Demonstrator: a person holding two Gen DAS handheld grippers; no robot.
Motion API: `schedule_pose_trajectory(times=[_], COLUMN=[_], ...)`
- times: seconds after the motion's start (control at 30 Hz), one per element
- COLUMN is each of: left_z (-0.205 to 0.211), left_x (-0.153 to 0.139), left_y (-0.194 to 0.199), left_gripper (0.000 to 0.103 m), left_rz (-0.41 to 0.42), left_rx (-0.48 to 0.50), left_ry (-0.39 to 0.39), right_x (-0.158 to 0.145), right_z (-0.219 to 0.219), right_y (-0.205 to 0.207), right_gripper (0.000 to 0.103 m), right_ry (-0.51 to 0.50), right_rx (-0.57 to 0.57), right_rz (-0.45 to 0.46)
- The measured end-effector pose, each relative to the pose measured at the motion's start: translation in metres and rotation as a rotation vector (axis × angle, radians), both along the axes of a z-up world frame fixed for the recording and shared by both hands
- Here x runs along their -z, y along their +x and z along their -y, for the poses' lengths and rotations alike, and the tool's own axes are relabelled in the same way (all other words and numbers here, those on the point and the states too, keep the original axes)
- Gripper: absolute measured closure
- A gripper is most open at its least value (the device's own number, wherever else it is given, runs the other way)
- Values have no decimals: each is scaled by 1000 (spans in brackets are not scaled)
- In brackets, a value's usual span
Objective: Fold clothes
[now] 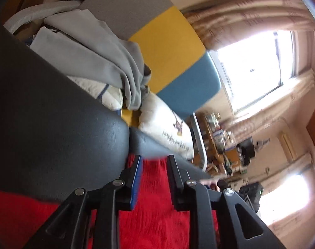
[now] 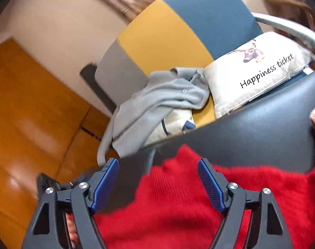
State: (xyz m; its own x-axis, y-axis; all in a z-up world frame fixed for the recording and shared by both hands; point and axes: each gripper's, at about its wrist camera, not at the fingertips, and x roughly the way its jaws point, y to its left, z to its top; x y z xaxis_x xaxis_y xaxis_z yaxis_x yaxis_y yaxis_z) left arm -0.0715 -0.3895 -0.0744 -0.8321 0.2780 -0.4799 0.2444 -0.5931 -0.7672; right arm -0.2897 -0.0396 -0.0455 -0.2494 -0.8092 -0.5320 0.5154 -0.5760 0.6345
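Red sweater (image 2: 178, 197) edge lies on black table (image 2: 261, 128).

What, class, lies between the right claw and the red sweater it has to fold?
Nothing visible does. The right claw is open right above the red sweater, which lies on the dark table. The grey garment and the printed pillow sit on the chair behind the table, clear of it.

sweater (image 2: 178, 203): was plain bright red
surface (image 2: 250, 132): was black
chair (image 2: 167, 39): was blocked grey, yellow and teal
pillow (image 2: 250, 76): was cream, with a deer and black script
shirt (image 2: 157, 97): was pale grey
pads (image 2: 211, 184): were blue
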Motion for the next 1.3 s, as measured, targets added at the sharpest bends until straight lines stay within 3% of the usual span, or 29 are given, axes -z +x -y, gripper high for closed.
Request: schedule_pose_trajectory(times=[0.13,0.3,0.47,0.57,0.63,0.7,0.77,0.87,1.0,1.1,1.2,1.3], left_z=[-30,-61,-62,-52,-47,-39,-33,-24,3,19,19,3], left_x=[20,23,45,58,57,55,53,51,42,22,11,14], left_y=[20,17,-21,-36,-48,-65,-79,-95,-94,-65,-26,5], left_gripper=[81,80,80,82,82,83,83,83,83,81,81,81], left_rz=[69,85,200,235,254,274,281,281,284,211,163,192], left_rx=[81,186,204,208,198,173,152,137,93,37,45,87], left_ry=[-62,-94,-138,-154,-230,-342,-454,-567,-536,-454,-415,-489], right_x=[12,20,18,43,64,70,74,80,79,72,57,44], right_z=[-7,14,42,73,97,115,129,148,161,163,146,123], right_y=[43,69,41,17,6,6,0,-4,-14,-19,-11,15], right_gripper=[23,23,23,25,24,11,0,0,0,0,0,0], right_ry=[93,209,291,443,552,609,600,599,580,558,474,409], right_rx=[-85,-147,-126,-174,-220,-232,-219,-183,-150,-145,-152,-192], right_rz=[-34,-95,-139,-117,-105,-193,-203,-268,-297,-279,-217,-193])
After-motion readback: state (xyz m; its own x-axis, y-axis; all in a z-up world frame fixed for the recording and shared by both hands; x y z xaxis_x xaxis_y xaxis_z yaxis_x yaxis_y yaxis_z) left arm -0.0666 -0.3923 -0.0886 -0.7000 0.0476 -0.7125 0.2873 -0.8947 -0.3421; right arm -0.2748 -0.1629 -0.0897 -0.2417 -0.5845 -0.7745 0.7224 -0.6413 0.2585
